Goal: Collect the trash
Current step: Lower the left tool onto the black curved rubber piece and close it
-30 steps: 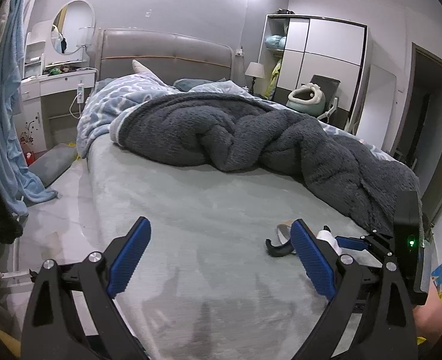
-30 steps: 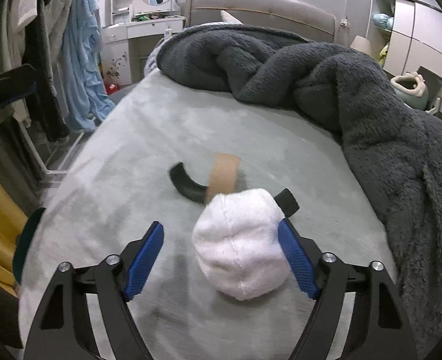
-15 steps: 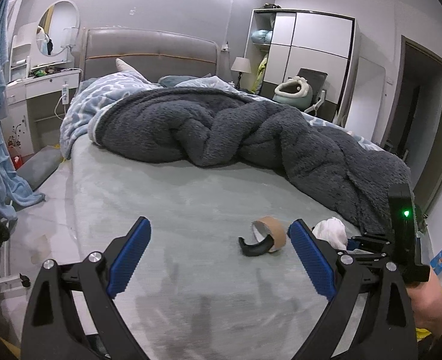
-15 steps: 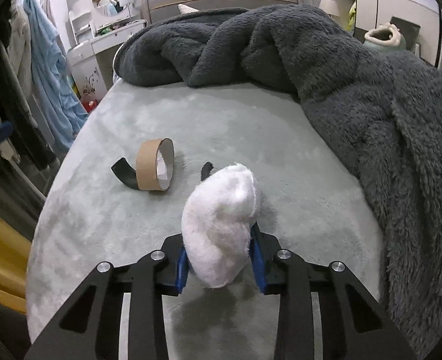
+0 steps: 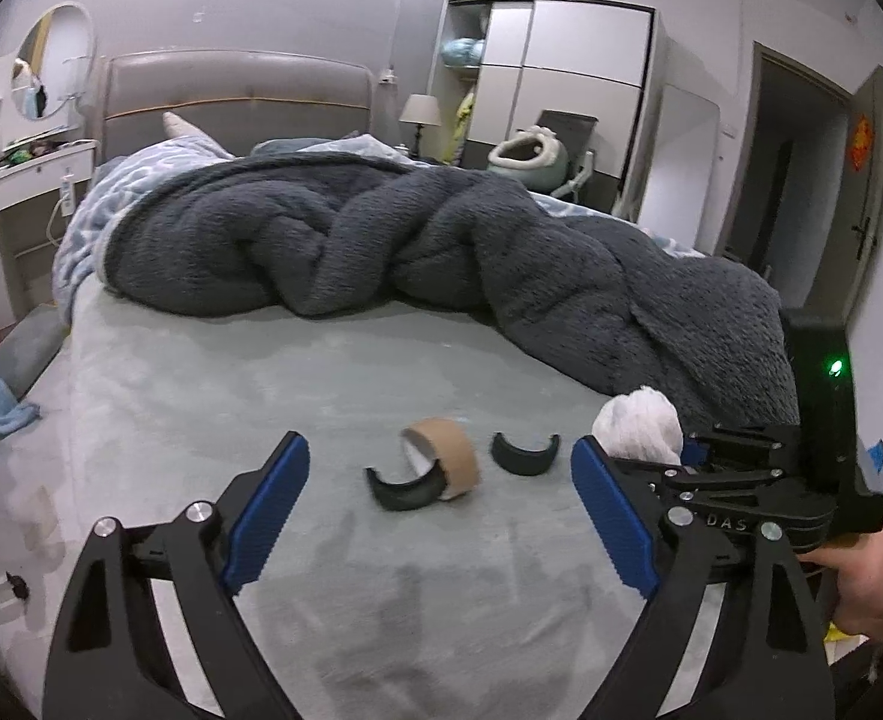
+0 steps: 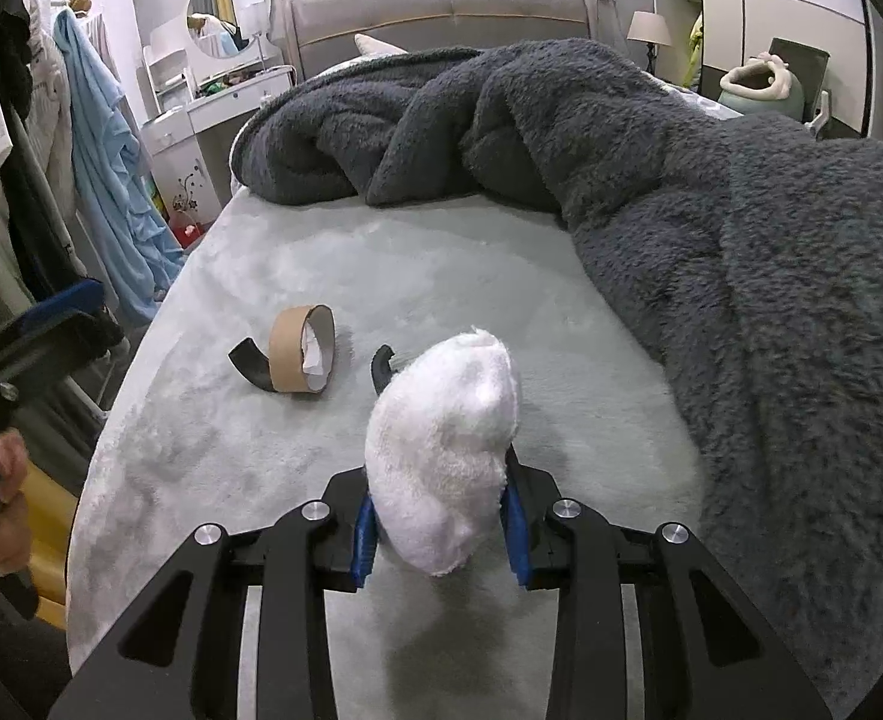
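Note:
My right gripper is shut on a fluffy white wad, lifted a little off the grey bed sheet; the same white wad shows at the right of the left wrist view. A brown cardboard tape ring stands on the sheet with a curved black piece against it, and a second curved black piece lies beside them. My left gripper hovers just short of the ring; its jaws are closing, with nothing between them. In the right wrist view the tape ring sits left of the wad.
A heaped dark grey fleece blanket covers the far and right part of the bed. Beyond it stand the headboard, a wardrobe and a dressing table. Clothes hang at the left. A person's hand holds the right gripper.
My right gripper closed on the white wad and raised it slightly. My left gripper moved toward the tape ring and black pieces, which now lie ahead between its fingers; its jaws narrowed a little.

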A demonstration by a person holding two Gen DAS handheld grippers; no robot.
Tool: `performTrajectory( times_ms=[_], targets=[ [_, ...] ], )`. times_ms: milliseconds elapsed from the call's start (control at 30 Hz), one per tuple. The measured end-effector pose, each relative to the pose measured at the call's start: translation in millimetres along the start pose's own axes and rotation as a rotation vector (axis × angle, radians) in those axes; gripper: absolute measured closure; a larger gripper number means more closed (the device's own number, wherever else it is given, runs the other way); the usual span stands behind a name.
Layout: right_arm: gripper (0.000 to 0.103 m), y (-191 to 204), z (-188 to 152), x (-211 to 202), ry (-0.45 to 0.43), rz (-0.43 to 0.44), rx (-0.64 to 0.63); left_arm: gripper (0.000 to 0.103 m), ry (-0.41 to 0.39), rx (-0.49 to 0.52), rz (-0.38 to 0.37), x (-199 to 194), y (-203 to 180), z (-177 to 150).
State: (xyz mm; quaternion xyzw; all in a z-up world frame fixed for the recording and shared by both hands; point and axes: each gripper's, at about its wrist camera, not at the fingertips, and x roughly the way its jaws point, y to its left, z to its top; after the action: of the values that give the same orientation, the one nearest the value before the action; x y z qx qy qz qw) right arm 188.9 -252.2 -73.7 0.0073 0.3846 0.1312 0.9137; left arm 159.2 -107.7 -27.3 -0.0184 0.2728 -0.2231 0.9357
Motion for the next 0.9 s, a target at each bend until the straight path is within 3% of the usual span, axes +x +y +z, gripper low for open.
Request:
performTrajectory(
  times_ms=[567, 700, 900],
  targets=[
    [0.069, -27.0, -14.8, -24.4, -0.017, 0.052, -0.003, 0.026, 0.099, 0.09, -0.073, 66.8, -51.0, -4.8],
    [0.069, -33.9, -20.2, -25.3, -0.004, 0.079, -0.009, 0.033, 0.156, 0.105, -0.063, 87.5, -55.3, -7.8],
    [0.069, -34.6, -28.5, -30.6, -0.004, 0.127, -0.055, 0.035, 0.211, 0.097, -0.046, 109.7, -57.7, -8.5]
  ],
)
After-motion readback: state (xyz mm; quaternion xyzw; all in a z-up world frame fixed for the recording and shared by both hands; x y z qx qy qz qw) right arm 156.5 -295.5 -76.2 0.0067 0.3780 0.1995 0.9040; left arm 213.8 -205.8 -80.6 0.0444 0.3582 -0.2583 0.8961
